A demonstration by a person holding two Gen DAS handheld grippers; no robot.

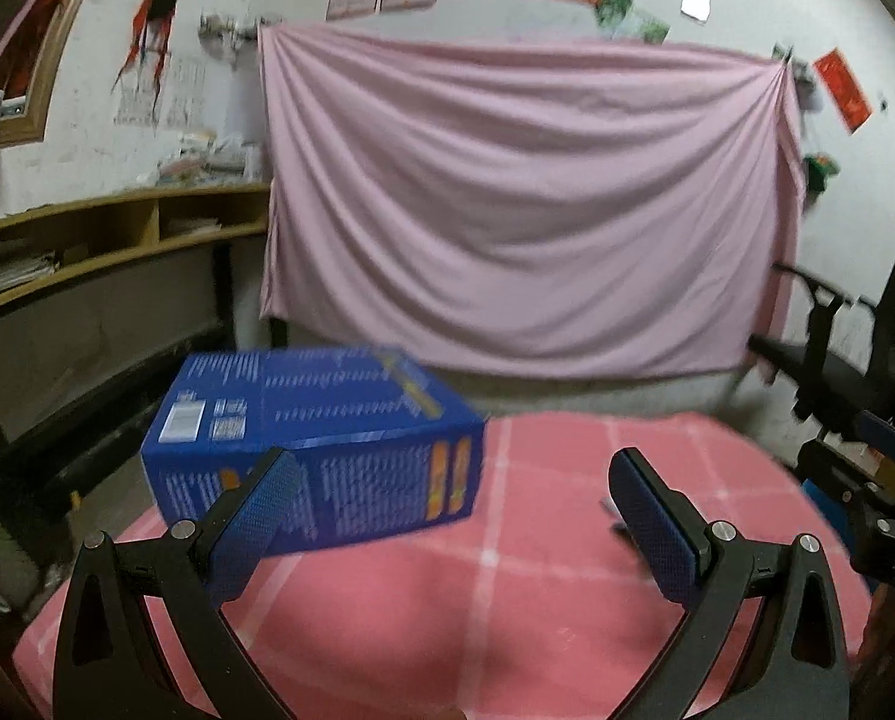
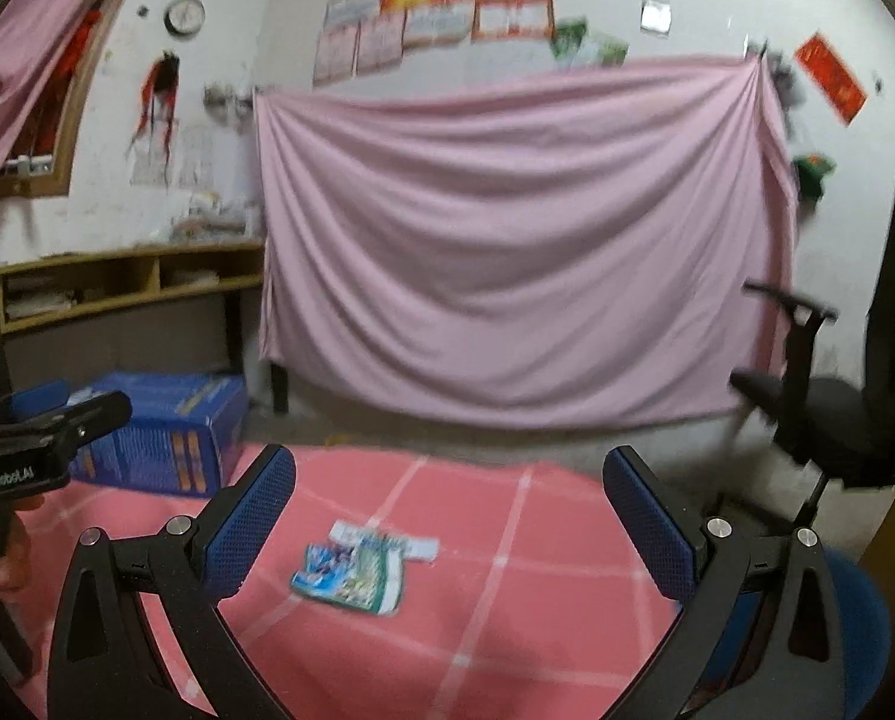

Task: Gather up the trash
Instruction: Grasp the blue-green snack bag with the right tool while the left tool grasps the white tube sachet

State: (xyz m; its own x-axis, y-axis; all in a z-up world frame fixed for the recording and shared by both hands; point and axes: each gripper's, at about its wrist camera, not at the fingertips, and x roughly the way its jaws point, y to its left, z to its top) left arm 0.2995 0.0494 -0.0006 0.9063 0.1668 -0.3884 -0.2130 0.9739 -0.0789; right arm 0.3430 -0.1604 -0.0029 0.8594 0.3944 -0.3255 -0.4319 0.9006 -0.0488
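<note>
We see the pink checked tablecloth [image 2: 507,600] spread under both grippers, with a blue carton [image 1: 321,444] at its far left corner. Our left gripper [image 1: 453,516] and right gripper [image 2: 447,510] both gape, holding nothing. A crumpled wrapper [image 2: 357,570] (print blurred) lies flat between the right fingers.
</note>
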